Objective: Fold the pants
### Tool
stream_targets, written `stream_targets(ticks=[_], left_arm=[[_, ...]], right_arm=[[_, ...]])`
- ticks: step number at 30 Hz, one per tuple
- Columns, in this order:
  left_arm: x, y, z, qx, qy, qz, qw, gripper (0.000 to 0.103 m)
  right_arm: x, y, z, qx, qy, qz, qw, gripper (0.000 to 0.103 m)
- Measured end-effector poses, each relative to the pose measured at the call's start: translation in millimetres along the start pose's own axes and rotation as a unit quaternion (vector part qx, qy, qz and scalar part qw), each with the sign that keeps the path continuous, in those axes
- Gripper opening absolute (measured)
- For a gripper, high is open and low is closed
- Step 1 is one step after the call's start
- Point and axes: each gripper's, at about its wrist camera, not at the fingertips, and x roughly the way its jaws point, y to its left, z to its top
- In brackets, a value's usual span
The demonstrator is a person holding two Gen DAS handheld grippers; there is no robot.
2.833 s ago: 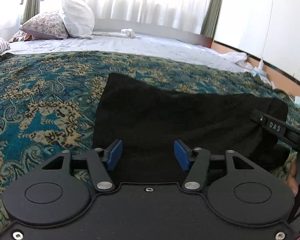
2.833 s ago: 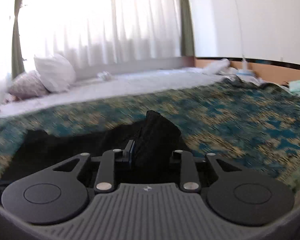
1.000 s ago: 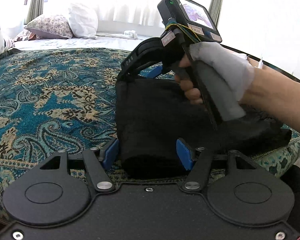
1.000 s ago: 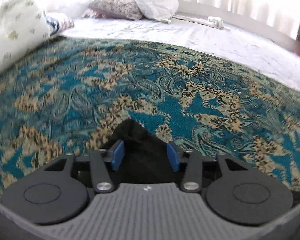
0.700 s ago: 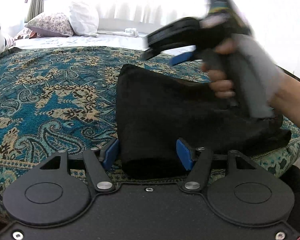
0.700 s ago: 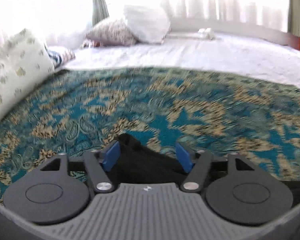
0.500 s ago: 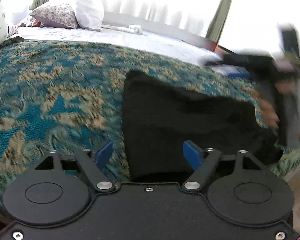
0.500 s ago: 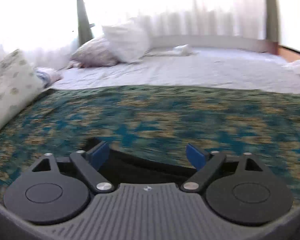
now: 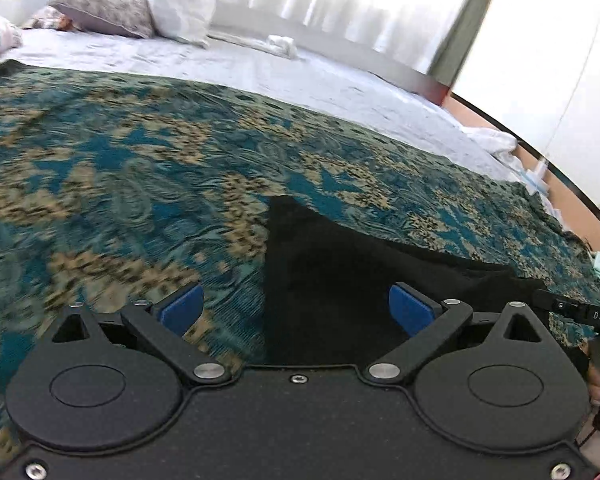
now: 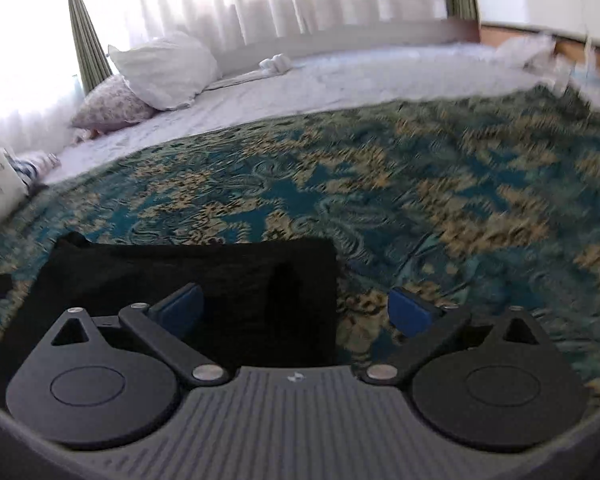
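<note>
Black folded pants [image 10: 188, 276], flat on bedspread [image 10: 420, 184], long axis sideways

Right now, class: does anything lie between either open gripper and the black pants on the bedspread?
Nothing visible does. The left gripper and right gripper, jaws just opened wide, sit directly over the folded black pants on the patterned bedspread, gripping nothing.

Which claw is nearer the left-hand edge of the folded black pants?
Left. The left claw straddles that edge of the pants; the right claw straddles the opposite edge, across the garment. Both claws' jaws have just been opening and grip nothing.
</note>
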Motion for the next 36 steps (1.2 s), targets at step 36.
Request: stream_targets(ticks=[36], left_arm=[[76.7,-22.0,10.3,0.119,0.056,-0.009,0.9912,0.102]], right_arm=[[41.7,0.4,0.4,-0.011,0.033,0.101,0.994,0.088]])
